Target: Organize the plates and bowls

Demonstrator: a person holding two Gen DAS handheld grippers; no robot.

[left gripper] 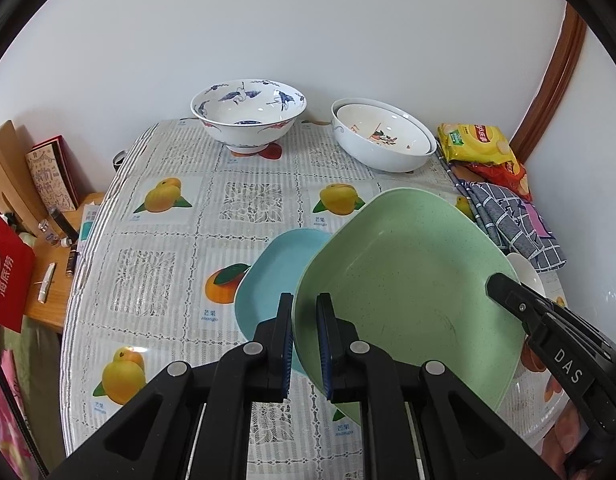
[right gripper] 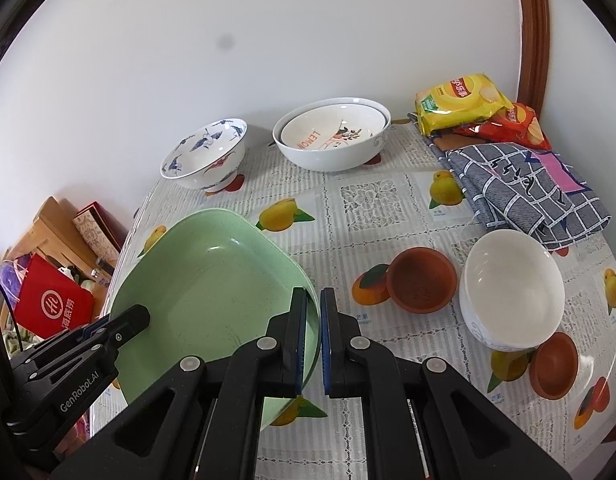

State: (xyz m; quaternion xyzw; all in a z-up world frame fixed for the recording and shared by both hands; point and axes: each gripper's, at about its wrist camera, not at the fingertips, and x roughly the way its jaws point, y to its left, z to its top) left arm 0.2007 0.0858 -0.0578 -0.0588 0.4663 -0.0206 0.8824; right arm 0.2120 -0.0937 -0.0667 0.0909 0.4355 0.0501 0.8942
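Now, from your left wrist view, your left gripper (left gripper: 305,344) is clamped on the near-left rim of the green plate (left gripper: 408,276), and your right gripper (left gripper: 504,288) pinches the plate's right rim. The green plate is tilted and seems lifted off the table (left gripper: 168,184), overlapping the blue plate (left gripper: 272,276) that lies just left of it and partly under its edge. It is a squarish, shallow, speckled dish, matte and light-looking. Well beyond it by the wall stand the crane bowl (left gripper: 248,116) and two nested white bowls (left gripper: 382,136).

From your right wrist view, your right gripper (right gripper: 313,340) is closed on the green plate's (right gripper: 212,280) right rim. Right of the plate sit a brown saucer (right gripper: 422,280) and a white bowl (right gripper: 512,288).

You look to be mid-carry, stacking the green plate on the blue one; next, level it, centre it over the blue plate, lower it and release both grips together
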